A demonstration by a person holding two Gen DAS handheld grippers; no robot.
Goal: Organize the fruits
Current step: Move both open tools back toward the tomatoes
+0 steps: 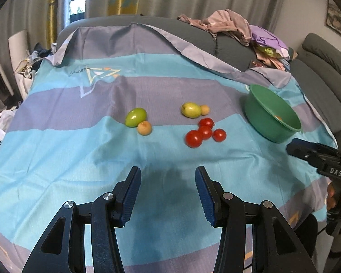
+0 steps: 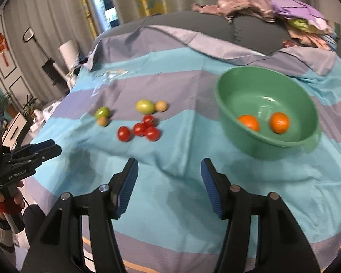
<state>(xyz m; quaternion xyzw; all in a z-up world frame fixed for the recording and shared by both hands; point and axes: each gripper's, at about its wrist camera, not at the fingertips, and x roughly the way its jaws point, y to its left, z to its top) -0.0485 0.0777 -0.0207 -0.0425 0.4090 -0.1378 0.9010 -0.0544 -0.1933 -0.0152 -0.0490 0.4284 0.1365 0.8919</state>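
1. Currently four red tomatoes [image 1: 205,132] cluster mid-bedsheet [image 1: 79,150], with two green fruits [image 1: 136,117] and two small tan fruits [image 1: 144,127] beside them.
2. Two oranges [image 2: 279,122] sit in the green bowl [image 2: 225,95] near the sheet's right edge; the left view hides them.
3. Left claw [image 1: 168,191] and right claw [image 2: 169,183] both gape apart, holding nothing.

in the left wrist view the green bowl [image 1: 272,113] wall hides all but an orange sliver of its contents, the right gripper [image 1: 294,147] is cut off by the frame edge, and the right wrist view is motion-blurred.
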